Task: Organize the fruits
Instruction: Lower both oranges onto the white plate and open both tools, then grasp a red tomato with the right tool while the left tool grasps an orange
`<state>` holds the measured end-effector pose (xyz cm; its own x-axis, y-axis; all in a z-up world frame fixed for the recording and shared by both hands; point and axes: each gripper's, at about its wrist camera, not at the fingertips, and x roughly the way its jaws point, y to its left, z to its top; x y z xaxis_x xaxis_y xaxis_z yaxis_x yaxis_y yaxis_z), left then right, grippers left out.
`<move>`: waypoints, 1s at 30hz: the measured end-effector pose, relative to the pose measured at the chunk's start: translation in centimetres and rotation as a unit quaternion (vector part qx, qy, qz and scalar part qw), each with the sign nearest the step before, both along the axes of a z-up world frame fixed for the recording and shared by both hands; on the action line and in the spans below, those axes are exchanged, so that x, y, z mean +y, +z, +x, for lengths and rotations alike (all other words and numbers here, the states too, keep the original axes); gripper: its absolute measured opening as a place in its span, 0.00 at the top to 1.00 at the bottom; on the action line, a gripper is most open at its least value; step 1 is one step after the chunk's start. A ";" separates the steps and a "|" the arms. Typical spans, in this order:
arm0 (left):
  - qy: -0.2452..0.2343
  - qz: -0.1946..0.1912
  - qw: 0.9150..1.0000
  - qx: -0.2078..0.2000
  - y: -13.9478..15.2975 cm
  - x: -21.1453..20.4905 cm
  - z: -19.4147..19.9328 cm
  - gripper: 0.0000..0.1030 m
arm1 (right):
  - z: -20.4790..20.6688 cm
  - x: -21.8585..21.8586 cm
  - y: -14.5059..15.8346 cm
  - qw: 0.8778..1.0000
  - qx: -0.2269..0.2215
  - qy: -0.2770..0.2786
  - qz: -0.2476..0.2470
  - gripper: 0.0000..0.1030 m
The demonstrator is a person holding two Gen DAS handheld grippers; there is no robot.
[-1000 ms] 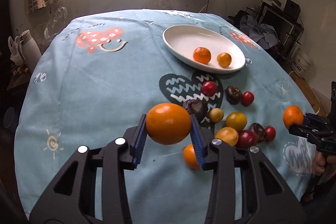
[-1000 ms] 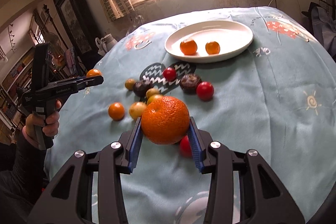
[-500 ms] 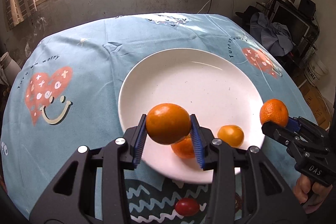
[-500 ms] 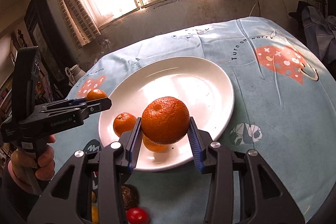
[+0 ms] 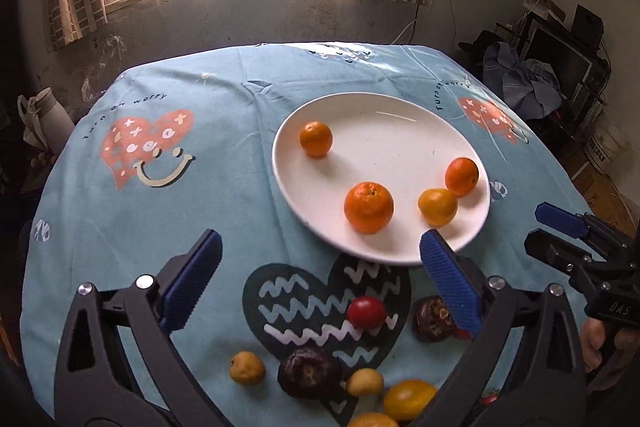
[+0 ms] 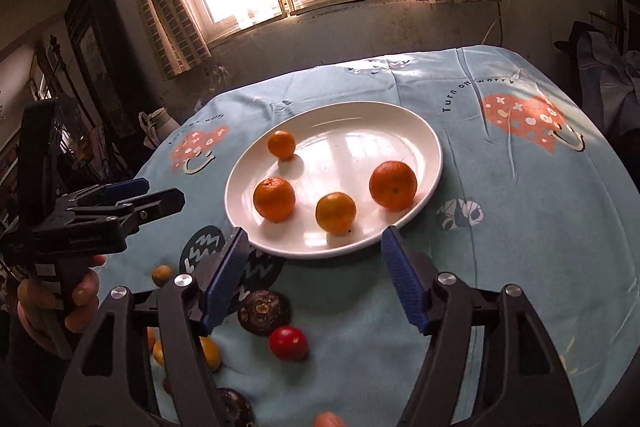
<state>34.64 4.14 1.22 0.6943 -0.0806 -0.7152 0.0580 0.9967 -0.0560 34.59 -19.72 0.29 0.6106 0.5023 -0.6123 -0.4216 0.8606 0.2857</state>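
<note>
A white oval plate [image 5: 400,131] [image 6: 360,123] on the blue tablecloth holds several orange fruits: a large orange [image 5: 369,207] [image 6: 274,198], a yellow-orange one [image 5: 437,206] [image 6: 335,212], an orange [image 5: 461,176] [image 6: 393,184] near the right rim and a small one [image 5: 316,138] [image 6: 281,144] at the far left. My left gripper [image 5: 318,255] [image 6: 148,193] is open and empty, just short of the plate's near rim. My right gripper [image 6: 314,247] [image 5: 556,227] is open and empty, near the plate's near right rim.
Loose fruits lie on the cloth near me: a red one [image 5: 366,311] [image 6: 288,343], dark brown ones [image 5: 310,371] [image 5: 434,319] [image 6: 264,311], small yellow ones [image 5: 247,367] [image 5: 409,399] [image 6: 161,274]. The table edge falls off on both sides; furniture stands at the right.
Both grippers have opened and let go of their oranges, which now lie on the plate. Both have drawn back from over the plate toward its near rim.
</note>
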 end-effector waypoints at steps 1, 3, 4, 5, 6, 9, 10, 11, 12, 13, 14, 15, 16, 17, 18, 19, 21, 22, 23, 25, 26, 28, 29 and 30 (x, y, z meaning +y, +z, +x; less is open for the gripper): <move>-0.002 0.006 1.000 0.002 -0.2 0.3 -1.7 0.02 | -1.4 -0.1 -0.2 1.000 0.000 0.004 -0.006 0.31; -0.001 0.010 1.000 0.006 -1.0 1.1 -5.1 0.02 | -4.0 -0.2 -1.1 1.000 0.002 0.018 -0.020 0.31; -0.001 0.006 1.000 0.005 -1.3 1.6 -6.8 0.02 | -5.2 0.0 -1.6 0.999 0.006 0.030 -0.024 0.31; -0.001 0.001 1.000 0.002 -1.6 2.1 -8.4 0.02 | -6.4 0.2 -2.1 0.999 0.011 0.044 -0.027 0.31; -0.002 -0.004 1.000 -0.002 -2.0 2.4 -9.9 0.02 | -7.4 0.4 -2.6 0.998 0.015 0.059 -0.032 0.31; -0.011 -0.004 1.000 0.000 -3.7 3.1 -13.4 0.02 | -10.1 1.4 -3.8 0.994 0.025 0.069 -0.075 0.31; -0.009 0.004 1.000 0.008 -4.4 3.2 -14.0 0.02 | -11.0 1.6 -4.1 0.994 0.025 0.067 -0.084 0.31; -0.006 0.010 1.000 0.013 -5.0 3.2 -14.6 0.02 | -11.6 1.7 -4.2 0.993 0.027 0.072 -0.086 0.31; -0.004 0.010 1.000 0.015 -5.4 3.3 -15.0 0.02 | -12.2 1.9 -4.4 0.993 0.032 0.079 -0.084 0.31; -0.006 0.004 1.000 0.016 -5.8 3.6 -15.4 0.02 | -12.6 2.1 -4.6 0.992 0.034 0.083 -0.087 0.31; -0.008 -0.005 1.000 0.017 -6.2 3.9 -15.7 0.02 | -12.9 2.3 -4.9 0.992 0.033 0.082 -0.094 0.31; -0.007 -0.012 1.000 0.019 -6.4 4.0 -15.8 0.02 | -13.1 2.5 -5.3 0.991 0.031 0.079 -0.106 0.31; 0.000 -0.010 1.000 0.020 -6.6 4.1 -15.9 0.02 | -13.2 2.7 -5.6 0.990 0.031 0.077 -0.118 0.31; 0.006 -0.004 1.000 0.019 -6.7 4.0 -16.0 0.02 | -13.2 3.0 -5.9 0.988 0.032 0.076 -0.128 0.31; 0.006 -0.004 1.000 0.018 -6.6 4.0 -16.1 0.02 | -13.2 3.1 -6.1 0.987 0.033 0.075 -0.136 0.31; 0.003 -0.008 1.000 0.017 -6.6 3.9 -16.1 0.02 | -13.2 3.3 -6.1 0.987 0.031 0.074 -0.140 0.31; 0.003 -0.012 1.000 0.021 -6.8 4.0 -15.9 0.02 | -13.0 3.4 -6.1 0.987 0.030 0.074 -0.138 0.31; 0.004 -0.010 1.000 0.024 -6.9 4.0 -15.8 0.02 | -13.0 3.4 -6.2 0.987 0.031 0.074 -0.138 0.31; 0.005 -0.009 1.000 0.025 -6.9 4.0 -15.8 0.02 | -12.9 3.5 -6.3 0.987 0.033 0.074 -0.140 0.31; 0.005 -0.009 1.000 0.024 -6.9 4.0 -15.9 0.02 | -12.6 3.7 -6.3 0.986 0.035 0.072 -0.144 0.31; 0.006 -0.009 1.000 0.023 -6.8 4.0 -15.8 0.02 | -12.4 3.7 -6.4 0.986 0.035 0.068 -0.149 0.31; 0.007 -0.008 1.000 0.021 -6.8 4.0 -15.8 0.02 | -12.4 3.9 -6.4 0.985 0.034 0.066 -0.154 0.32; 0.007 -0.009 1.000 0.021 -6.8 4.0 -15.8 0.02 | -12.4 3.9 -6.5 0.985 0.035 0.069 -0.153 0.36; 0.007 -0.009 1.000 0.022 -6.9 4.0 -15.8 0.02 | -12.4 3.9 -6.5 0.985 0.036 0.071 -0.152 0.37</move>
